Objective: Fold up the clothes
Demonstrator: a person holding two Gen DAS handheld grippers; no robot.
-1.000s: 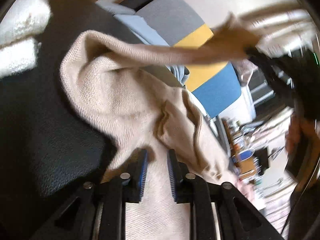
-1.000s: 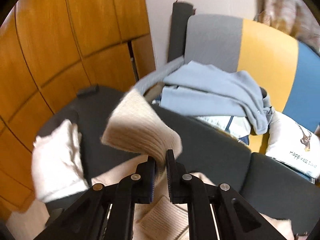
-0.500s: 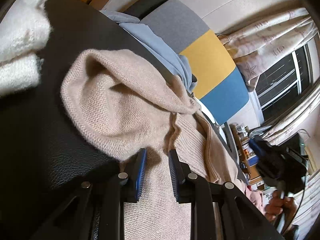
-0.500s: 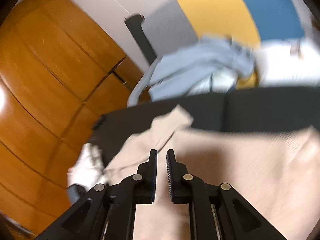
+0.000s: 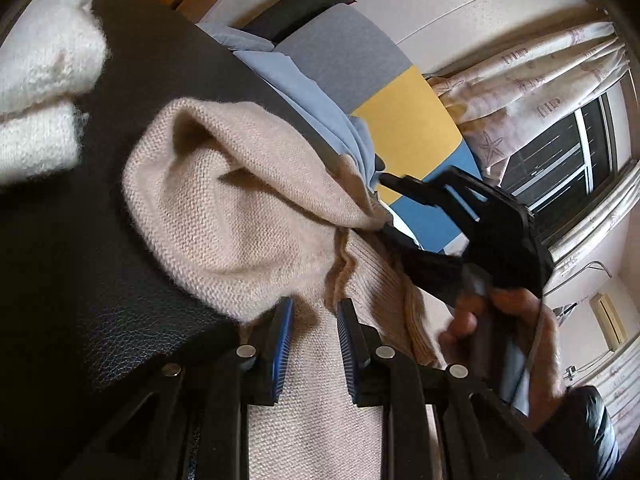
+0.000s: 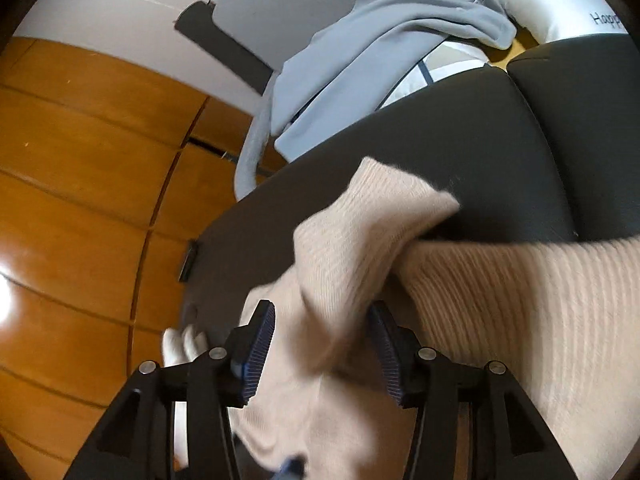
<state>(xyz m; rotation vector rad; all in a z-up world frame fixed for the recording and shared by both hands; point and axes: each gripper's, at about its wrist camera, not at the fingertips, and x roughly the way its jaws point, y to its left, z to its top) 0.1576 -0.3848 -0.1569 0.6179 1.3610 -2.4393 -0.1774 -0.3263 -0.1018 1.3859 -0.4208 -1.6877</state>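
Sweater point(image 6: 360, 248) sleeve between opening right gripper point(image 6: 320, 344) jaws, on sofa point(image 6: 500, 140).

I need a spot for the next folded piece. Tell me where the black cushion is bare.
Bare black cushion lies between the white knit and the beige sweater, and beyond the sweater's cuff toward the grey-blue garment. The near side is crowded.

A beige ribbed-knit sweater point(image 5: 240, 216) is spread over a black leather seat, its sleeve point(image 6: 360, 240) doubled back across the body. A rounded bulging fold is formed at the upper end, with a darker seam running down below it. A blurred ribbed cuff end is seen lifted off the leather.
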